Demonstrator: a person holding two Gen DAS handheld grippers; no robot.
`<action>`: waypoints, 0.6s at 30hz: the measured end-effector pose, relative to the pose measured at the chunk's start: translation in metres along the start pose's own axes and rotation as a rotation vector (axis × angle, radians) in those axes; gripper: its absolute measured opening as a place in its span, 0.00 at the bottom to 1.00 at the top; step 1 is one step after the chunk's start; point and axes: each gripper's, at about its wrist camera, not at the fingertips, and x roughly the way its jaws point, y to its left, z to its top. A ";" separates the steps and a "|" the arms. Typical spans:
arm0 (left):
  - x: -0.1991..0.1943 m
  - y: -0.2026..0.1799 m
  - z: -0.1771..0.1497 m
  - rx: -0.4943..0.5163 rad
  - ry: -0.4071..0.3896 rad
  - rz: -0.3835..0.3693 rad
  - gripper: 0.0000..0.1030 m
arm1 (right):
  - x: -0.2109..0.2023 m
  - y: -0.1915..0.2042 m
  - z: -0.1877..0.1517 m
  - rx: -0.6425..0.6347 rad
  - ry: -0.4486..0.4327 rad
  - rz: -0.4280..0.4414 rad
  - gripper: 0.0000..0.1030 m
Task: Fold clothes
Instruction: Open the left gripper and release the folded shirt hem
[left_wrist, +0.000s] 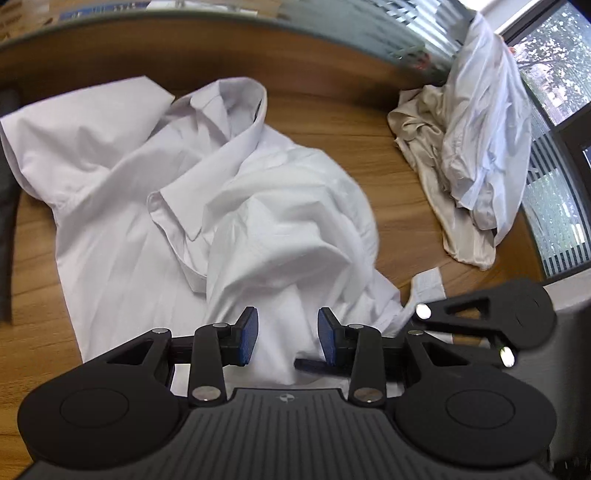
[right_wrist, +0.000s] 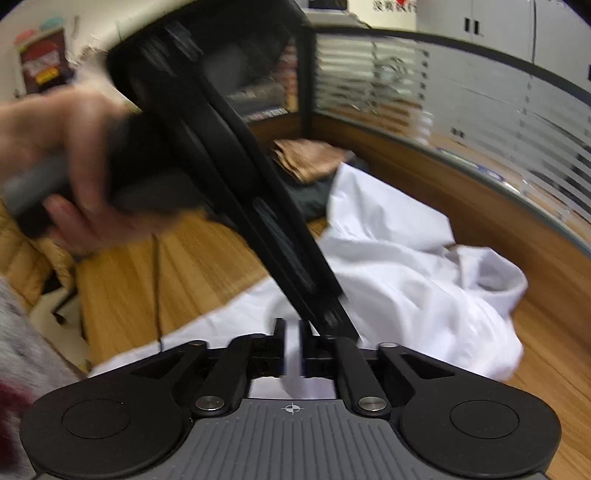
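A white collared shirt (left_wrist: 155, 177) lies crumpled on the wooden table (left_wrist: 332, 107), collar toward the far side. My left gripper (left_wrist: 288, 338) is open, its blue pads (left_wrist: 248, 334) on either side of a raised fold of the shirt without pinching it. My right gripper (right_wrist: 293, 347) is shut on a strip of the white shirt (right_wrist: 399, 266) near its hem. In the left wrist view the right gripper (left_wrist: 310, 363) reaches in from the right, just under my left fingers. A hand (right_wrist: 74, 166) holds the left gripper (right_wrist: 336, 314), which crosses the right wrist view diagonally.
A heap of beige and white clothes (left_wrist: 472, 147) sits at the table's far right by the window. A brown folded garment (right_wrist: 306, 158) and a dark one (right_wrist: 314, 195) lie beyond the shirt. A striped glass partition (right_wrist: 461, 99) borders the table. A cable (right_wrist: 157, 280) runs over the wood.
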 end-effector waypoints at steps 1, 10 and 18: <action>0.004 0.002 0.001 -0.009 0.008 0.003 0.39 | 0.002 0.002 0.000 -0.012 0.009 -0.004 0.18; 0.029 0.000 0.002 -0.012 0.028 0.077 0.39 | -0.001 0.005 -0.010 -0.038 0.085 -0.049 0.19; 0.058 -0.009 -0.003 0.038 0.055 0.188 0.42 | -0.026 -0.027 -0.027 0.069 0.127 -0.140 0.30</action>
